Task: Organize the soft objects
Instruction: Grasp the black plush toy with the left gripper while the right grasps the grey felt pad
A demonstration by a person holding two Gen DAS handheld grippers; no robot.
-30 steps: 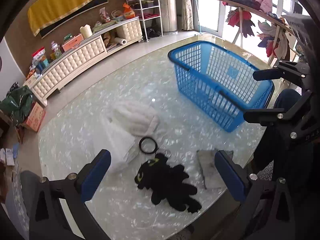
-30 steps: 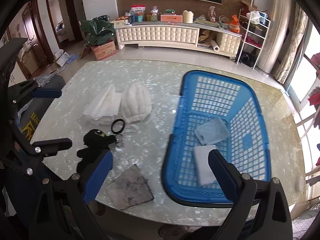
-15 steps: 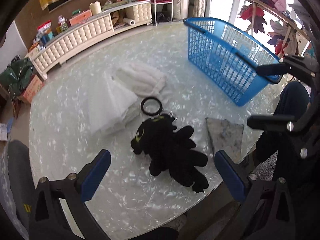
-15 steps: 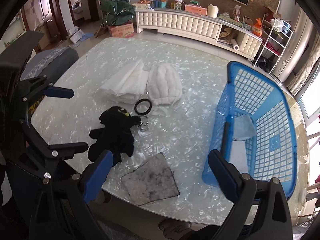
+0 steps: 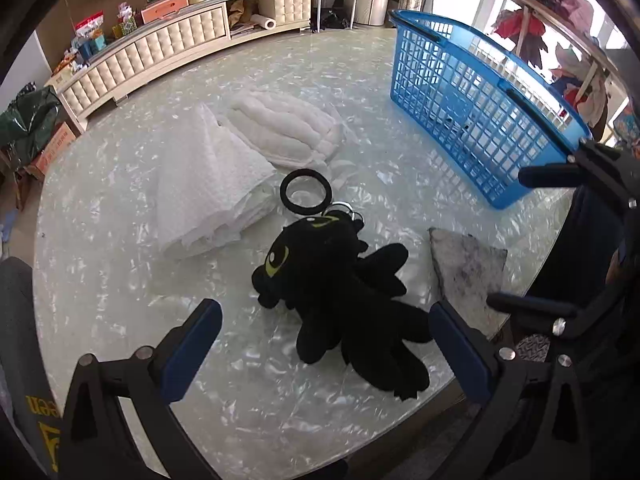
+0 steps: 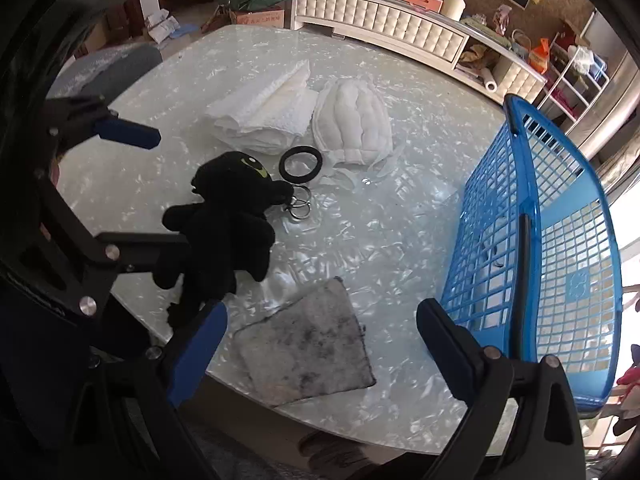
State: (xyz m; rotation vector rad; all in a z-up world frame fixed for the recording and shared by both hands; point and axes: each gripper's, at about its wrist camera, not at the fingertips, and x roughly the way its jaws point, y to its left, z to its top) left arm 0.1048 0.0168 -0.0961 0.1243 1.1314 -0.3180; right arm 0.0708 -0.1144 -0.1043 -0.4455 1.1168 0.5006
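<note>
A black plush dragon (image 5: 340, 292) (image 6: 228, 224) with key rings lies near the table's front edge. My left gripper (image 5: 324, 344) is open, its blue pads either side of the plush, just above it. A grey stained cloth (image 5: 468, 268) (image 6: 308, 344) lies to the right of the plush. My right gripper (image 6: 320, 344) is open above that cloth. A folded white towel (image 5: 208, 184) (image 6: 264, 108), a white ribbed cloth (image 5: 284, 128) (image 6: 352, 120) and a black ring (image 5: 306, 192) (image 6: 300, 164) lie further back. A blue basket (image 5: 476, 112) (image 6: 536, 240) stands on the right.
The glass table's (image 5: 120, 280) front edge runs close under both grippers. A chair back (image 6: 104, 68) stands at the table's left. A white cabinet (image 5: 168, 52) with clutter and a shelf rack stand behind. A clothes rack (image 5: 560, 8) is beyond the basket.
Both grippers have come down and to the left toward the table's front. The plush now lies between the left gripper's fingers and the grey cloth under the right gripper. Both stay open.
</note>
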